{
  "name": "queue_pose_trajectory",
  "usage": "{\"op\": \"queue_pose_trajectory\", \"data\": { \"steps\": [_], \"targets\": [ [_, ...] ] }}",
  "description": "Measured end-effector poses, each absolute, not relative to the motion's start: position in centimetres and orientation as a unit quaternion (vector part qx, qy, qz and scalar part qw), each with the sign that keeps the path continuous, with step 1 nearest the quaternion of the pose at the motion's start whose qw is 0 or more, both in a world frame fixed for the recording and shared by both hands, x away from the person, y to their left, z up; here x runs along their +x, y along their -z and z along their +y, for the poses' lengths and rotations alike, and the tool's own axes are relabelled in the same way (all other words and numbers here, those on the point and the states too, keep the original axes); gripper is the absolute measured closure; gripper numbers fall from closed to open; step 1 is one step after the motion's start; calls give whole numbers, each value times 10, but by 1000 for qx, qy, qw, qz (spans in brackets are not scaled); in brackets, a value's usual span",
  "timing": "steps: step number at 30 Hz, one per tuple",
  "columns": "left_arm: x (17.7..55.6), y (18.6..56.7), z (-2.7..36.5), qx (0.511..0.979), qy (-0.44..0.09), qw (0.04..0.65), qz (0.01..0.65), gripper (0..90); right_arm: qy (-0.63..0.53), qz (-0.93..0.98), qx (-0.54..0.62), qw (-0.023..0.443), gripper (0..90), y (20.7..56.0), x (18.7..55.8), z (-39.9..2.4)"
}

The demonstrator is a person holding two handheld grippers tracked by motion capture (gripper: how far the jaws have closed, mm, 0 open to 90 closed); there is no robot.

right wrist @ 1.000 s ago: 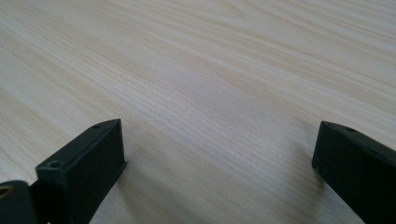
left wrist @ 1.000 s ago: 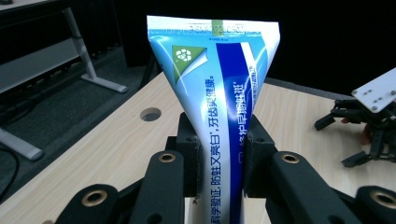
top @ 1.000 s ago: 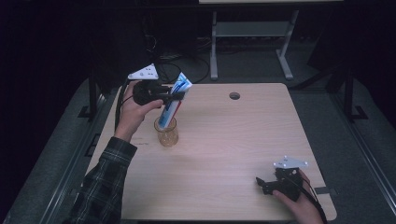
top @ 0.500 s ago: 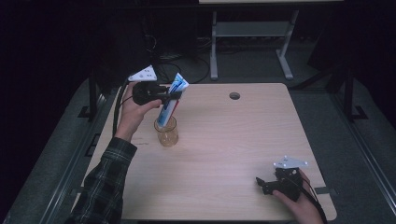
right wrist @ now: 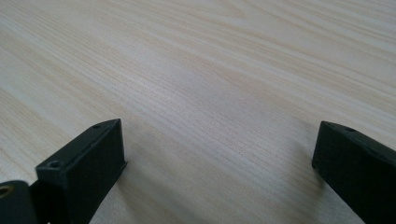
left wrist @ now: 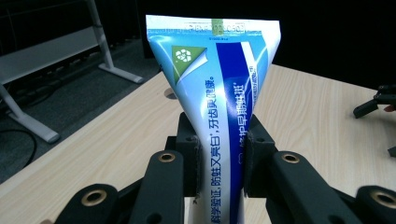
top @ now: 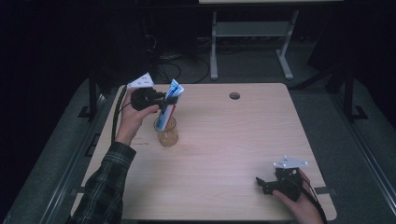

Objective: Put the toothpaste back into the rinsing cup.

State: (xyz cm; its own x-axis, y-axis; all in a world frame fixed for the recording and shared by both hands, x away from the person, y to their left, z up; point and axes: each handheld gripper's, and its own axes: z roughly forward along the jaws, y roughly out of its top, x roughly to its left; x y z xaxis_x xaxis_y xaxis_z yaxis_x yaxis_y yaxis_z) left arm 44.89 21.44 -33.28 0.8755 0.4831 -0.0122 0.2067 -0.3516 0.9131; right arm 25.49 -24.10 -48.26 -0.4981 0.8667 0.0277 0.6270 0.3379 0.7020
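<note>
Between the pads of my left gripper (left wrist: 219, 158) sits a blue-and-white toothpaste tube (left wrist: 219, 93), pinched across its body with both jaws pressed flat against it. In the left gripper view its crimped flat end stands up and fans out wide above the jaws, while the lower part runs down out of sight below them. From the high view my left gripper (top: 164, 100) hangs over the back-left part of the table (top: 243, 140), pointing level toward the right, and the toothpaste tube (top: 169, 102) leans a little, with its lower end down inside a clear glass cup (top: 167, 132) that stands on the wood just beneath the jaws. Whether the tube touches the bottom of the cup I cannot tell. My left hand (top: 130, 119) wraps the gripper's body from below, the wrist raised off the table and the forearm in its plaid sleeve (top: 105, 186) coming up from the near-left edge.

Well apart from all this, my right gripper (top: 261, 183) lies low at the near-right corner, my right hand (top: 299, 200) behind it. Its jaws stand wide apart in the right gripper view, with bare wood between them, and they grip nothing.
</note>
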Motion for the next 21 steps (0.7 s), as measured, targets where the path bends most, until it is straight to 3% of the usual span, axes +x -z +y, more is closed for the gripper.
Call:
{"op": "queue_pose_trajectory", "data": {
  "steps": [21],
  "targets": [
    [450, 356, 209, 821, -118, 514, 220, 727, -335, 798, 468, 179, 20, 483, 255, -241]
  ]
}}
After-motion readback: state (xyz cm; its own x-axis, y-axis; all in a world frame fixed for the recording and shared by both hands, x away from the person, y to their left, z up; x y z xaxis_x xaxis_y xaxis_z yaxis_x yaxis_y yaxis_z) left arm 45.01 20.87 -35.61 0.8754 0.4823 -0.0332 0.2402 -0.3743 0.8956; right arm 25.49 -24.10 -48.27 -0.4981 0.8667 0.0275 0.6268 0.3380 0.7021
